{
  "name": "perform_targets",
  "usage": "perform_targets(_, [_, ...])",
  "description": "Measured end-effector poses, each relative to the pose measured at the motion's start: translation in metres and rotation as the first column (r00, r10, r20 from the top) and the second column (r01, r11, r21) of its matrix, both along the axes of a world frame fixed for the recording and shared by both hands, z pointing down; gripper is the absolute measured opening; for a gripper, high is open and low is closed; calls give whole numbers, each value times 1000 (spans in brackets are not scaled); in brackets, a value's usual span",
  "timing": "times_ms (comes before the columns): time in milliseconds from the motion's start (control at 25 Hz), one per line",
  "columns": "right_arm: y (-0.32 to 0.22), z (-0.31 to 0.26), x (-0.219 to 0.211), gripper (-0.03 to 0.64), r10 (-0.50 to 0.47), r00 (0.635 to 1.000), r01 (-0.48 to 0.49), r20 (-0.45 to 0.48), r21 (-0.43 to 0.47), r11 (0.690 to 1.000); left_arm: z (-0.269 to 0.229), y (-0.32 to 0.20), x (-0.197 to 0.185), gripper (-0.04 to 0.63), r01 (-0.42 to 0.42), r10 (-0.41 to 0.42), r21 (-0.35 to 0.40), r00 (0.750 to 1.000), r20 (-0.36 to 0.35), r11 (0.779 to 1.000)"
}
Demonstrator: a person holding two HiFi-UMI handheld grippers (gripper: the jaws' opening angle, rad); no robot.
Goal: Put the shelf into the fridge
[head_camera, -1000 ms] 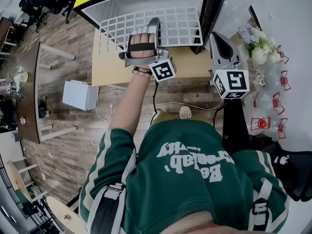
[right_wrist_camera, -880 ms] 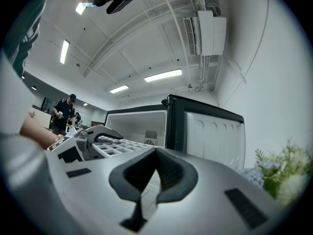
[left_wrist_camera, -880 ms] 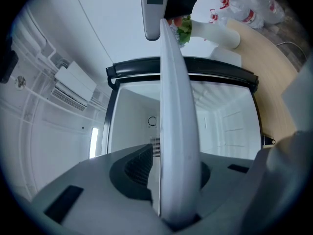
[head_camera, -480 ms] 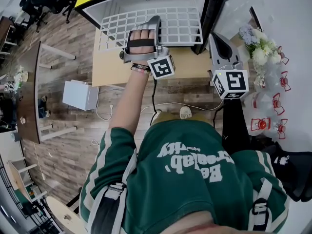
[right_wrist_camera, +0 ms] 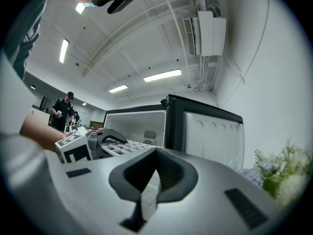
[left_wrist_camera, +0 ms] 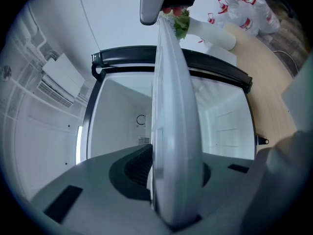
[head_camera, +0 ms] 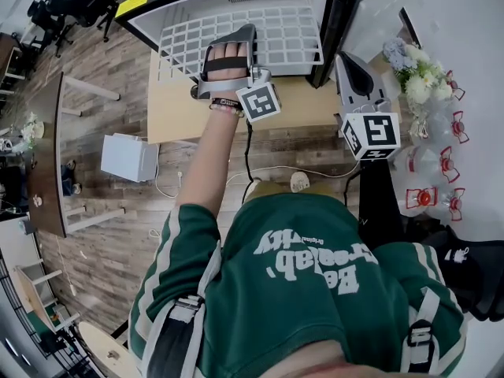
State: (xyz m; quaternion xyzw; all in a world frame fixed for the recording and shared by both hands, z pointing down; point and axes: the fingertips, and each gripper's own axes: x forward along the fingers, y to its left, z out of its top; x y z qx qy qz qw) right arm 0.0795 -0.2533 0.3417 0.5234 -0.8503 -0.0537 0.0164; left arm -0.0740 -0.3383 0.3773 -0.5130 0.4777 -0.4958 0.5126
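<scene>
The white wire shelf (head_camera: 276, 38) lies flat at the mouth of the open fridge (head_camera: 189, 6), its far edge over the white interior. My left gripper (head_camera: 240, 42) is shut on the shelf's near edge. In the left gripper view the shelf (left_wrist_camera: 171, 131) runs edge-on between the jaws of the left gripper (left_wrist_camera: 171, 195), with the fridge cavity (left_wrist_camera: 122, 116) behind it. My right gripper (head_camera: 350, 65) hangs to the right of the shelf by the fridge door (head_camera: 335, 22), shut and holding nothing. Its own view shows the right gripper (right_wrist_camera: 149, 190) below the shelf (right_wrist_camera: 122, 148).
The fridge stands on a light wooden platform (head_camera: 177, 109). White flowers in a vase (head_camera: 417, 73) and several clear bottles with red tags (head_camera: 429, 199) stand at the right. A white box (head_camera: 130, 156) and a cable (head_camera: 260, 168) lie on the wood floor.
My left gripper and the shelf have moved a little farther toward the fridge opening. The right gripper has barely moved.
</scene>
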Motion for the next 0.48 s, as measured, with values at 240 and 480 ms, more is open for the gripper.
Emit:
perform_targets(240, [-2,0,-3,3,-1,1000,1,-3,-1,1000,0,-4,0,83,-1,1,9,1000,4,1000])
perform_targets(480, [-6,2,-6,3,-3,1000,3,-5,-3,1000,1,-9,-1,83,4,-4,14,1000,-1,1000])
